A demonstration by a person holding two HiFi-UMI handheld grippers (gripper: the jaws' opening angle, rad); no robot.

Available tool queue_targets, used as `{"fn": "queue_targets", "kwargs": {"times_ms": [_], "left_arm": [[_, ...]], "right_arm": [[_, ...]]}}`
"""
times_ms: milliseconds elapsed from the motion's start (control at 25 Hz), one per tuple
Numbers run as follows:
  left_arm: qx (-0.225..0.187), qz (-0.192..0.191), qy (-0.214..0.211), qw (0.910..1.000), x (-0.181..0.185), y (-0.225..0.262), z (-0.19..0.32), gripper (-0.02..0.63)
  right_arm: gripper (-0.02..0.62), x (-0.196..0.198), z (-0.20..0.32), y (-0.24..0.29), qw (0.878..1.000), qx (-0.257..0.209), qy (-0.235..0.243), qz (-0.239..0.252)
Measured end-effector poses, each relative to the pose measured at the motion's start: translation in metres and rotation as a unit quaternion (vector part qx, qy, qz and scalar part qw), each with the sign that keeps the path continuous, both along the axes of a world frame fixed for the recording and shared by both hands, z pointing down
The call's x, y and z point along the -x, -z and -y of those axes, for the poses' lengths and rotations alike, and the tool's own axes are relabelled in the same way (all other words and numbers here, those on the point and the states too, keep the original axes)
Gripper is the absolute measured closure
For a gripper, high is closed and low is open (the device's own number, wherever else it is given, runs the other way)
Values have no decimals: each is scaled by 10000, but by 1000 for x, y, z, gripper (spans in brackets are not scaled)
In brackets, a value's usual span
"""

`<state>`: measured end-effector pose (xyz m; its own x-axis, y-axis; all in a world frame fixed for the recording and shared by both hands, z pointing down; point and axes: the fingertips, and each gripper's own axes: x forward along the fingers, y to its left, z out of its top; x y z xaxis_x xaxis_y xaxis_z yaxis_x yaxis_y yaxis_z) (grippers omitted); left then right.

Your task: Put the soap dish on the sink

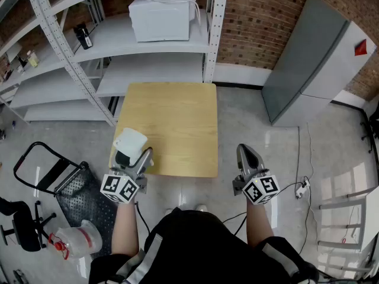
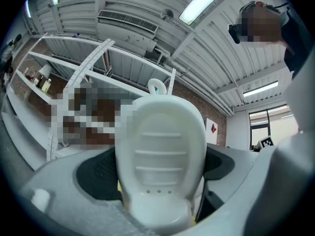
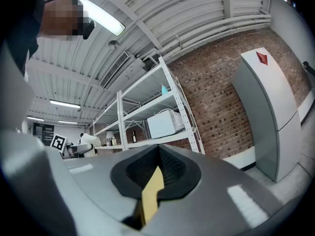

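White plastic soap dish (image 1: pixel 130 141): you have it in your left gripper (image 1: pixel 134 157), at the near left corner of the light wooden desk (image 1: pixel 177 114). Whether it rests on the desk or hangs just above it cannot be told.
Left jaws: clamped on the soap dish (image 2: pixel 160 146), one pad on each long side. They stand wide because the dish is wide.
Long axis: it runs straight out along the jaws, away from you. The ribbed face with three small drain holes looks back at the left gripper view.
Right gripper (image 1: pixel 245 154): it is beside the desk's near right corner, off the desk's edge and well apart from the dish.
Right jaws: pressed nearly together with nothing between them. Only a sliver of yellow wood shows through the slit (image 3: pixel 156 181).
Sink: none shows in any view. Ahead of you are only the desk, the white metal shelving (image 1: pixel 148 70) with a white microwave (image 1: pixel 163 13), and a grey cabinet (image 1: pixel 308 70) to the right.
Nearer hand: your left, since it carries the dish. The right has no part in this step.
Coming move: my judgement is that you must first find the sink, then carry the dish there level.
Risk: the grip sits near one end, so the far end could dip as you turn.
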<state>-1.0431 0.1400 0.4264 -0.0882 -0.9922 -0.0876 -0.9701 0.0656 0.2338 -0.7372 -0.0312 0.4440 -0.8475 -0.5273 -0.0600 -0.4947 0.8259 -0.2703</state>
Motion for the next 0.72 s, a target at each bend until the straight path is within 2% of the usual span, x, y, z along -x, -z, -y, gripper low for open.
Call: {"fn": "queue_targets", "kwargs": {"times_ms": [520, 720], "left_arm": [[-91, -63, -149, 9998, 16, 4, -6, 137], [-40, 17, -394, 9992, 8, 8, 8, 137]], "right_arm": [[589, 11, -14, 8, 9998, -100, -169, -32], [589, 7, -12, 6, 9994, -74, -305, -167]]}}
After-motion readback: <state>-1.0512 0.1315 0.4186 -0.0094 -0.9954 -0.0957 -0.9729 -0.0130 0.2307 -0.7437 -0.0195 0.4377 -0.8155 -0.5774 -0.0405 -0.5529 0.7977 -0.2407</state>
